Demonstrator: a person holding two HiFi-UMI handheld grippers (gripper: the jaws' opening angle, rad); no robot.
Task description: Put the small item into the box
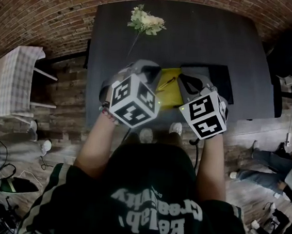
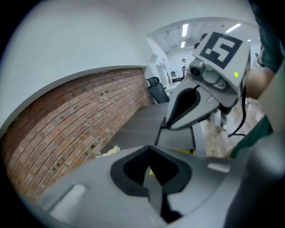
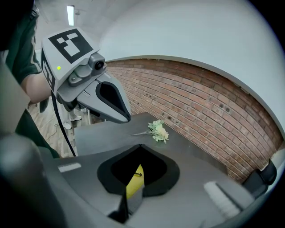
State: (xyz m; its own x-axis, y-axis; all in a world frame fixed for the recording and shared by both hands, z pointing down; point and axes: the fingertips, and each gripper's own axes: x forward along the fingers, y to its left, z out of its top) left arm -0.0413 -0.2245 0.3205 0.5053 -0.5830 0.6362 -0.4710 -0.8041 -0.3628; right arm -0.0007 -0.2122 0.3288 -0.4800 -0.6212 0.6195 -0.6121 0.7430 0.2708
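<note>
Yellow box (image 1: 170, 94) between left tongs (image 1: 155, 76), right tongs (image 1: 186, 82).

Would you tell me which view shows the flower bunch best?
The head view: the flower bunch lies whole, stem included, on the dark table. The right gripper view shows it smaller; the left gripper view only a sliver.

Left gripper (image 2: 150, 171): jaws together, pointing 1 o'clock.
Right gripper (image 3: 136, 176): jaws together, pointing 11 o'clock.
Forearms (image 1: 97, 142): bare, extended.
</note>
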